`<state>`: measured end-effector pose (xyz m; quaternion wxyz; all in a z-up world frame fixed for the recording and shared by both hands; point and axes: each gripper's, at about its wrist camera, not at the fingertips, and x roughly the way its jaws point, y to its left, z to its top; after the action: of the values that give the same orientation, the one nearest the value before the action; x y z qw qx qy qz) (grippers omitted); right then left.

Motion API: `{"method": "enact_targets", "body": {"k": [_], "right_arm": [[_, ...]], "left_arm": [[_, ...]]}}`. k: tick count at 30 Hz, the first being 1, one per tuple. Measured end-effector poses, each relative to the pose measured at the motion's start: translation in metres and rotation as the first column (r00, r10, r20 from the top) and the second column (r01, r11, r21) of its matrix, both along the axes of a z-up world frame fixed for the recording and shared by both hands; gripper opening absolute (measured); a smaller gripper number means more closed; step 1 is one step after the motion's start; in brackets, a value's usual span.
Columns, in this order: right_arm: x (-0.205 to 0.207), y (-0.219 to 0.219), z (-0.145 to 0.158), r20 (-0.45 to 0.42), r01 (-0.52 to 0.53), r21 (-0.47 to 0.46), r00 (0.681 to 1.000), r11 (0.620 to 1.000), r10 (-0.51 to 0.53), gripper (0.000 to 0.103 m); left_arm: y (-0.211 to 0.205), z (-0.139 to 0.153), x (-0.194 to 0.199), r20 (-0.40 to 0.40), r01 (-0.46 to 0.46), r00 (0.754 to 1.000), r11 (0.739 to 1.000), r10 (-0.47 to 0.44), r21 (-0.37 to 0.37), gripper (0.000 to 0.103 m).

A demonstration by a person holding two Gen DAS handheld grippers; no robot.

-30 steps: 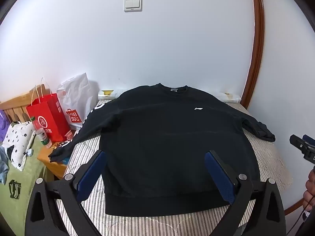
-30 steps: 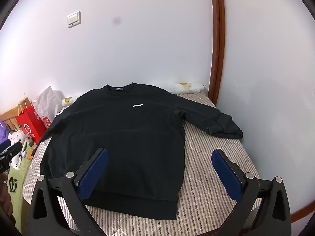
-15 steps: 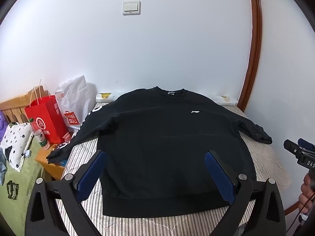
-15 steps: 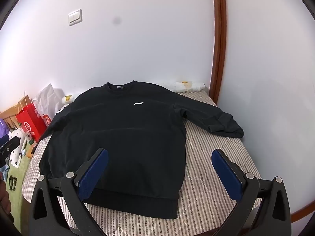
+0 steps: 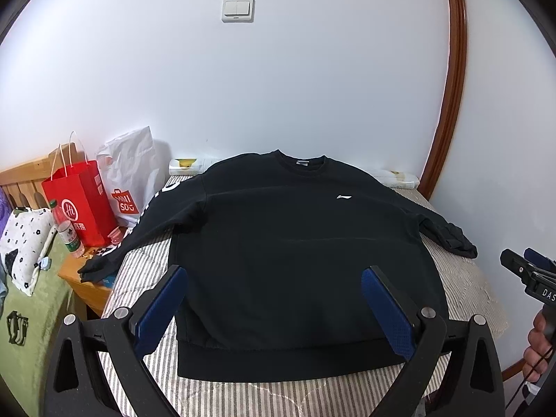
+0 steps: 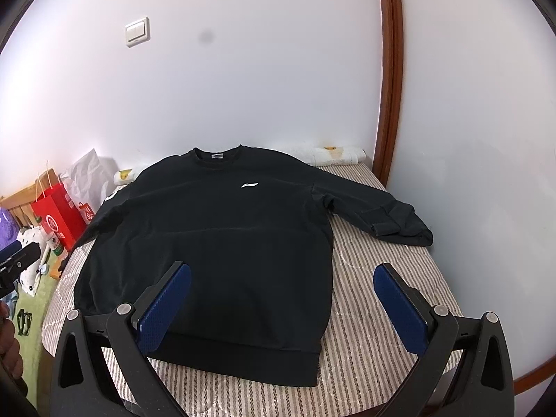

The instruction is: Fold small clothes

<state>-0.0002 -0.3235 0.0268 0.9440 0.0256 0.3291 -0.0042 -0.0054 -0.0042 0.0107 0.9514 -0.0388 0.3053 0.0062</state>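
Note:
A black sweatshirt (image 5: 299, 250) with a small white chest logo lies flat, front up, on a striped bed (image 5: 465, 285), collar toward the wall. Its left sleeve hangs off the bed's left edge; its right sleeve is bunched near the right wall (image 6: 392, 219). My left gripper (image 5: 274, 278) is open and empty, held above the hem. My right gripper (image 6: 283, 274) is open and empty, above the sweatshirt's right hem side (image 6: 243, 260) and the bare bed (image 6: 365, 312). Each gripper's tip shows at the other view's edge.
A red paper bag (image 5: 81, 201) and a white shopping bag (image 5: 130, 173) stand left of the bed with a bottle (image 5: 67, 232) on a wooden side table. A rolled cloth (image 6: 333, 154) lies against the back wall. A wall with brown trim borders the bed's right side.
Both grippers have drawn back and risen slightly, so the sweatshirt sits lower and smaller in view. Both stay open; the sweatshirt has not moved.

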Motion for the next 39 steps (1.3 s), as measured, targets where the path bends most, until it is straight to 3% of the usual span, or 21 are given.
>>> {"method": "enact_targets", "body": {"k": [39], "right_arm": [[0.001,0.017,0.0,-0.003,-0.015,0.001,1.0,1.0,0.015,0.103]], "left_arm": [[0.005,-0.003,-0.001,0.004,-0.003,1.0,1.0,0.003,-0.009,0.101]]}}
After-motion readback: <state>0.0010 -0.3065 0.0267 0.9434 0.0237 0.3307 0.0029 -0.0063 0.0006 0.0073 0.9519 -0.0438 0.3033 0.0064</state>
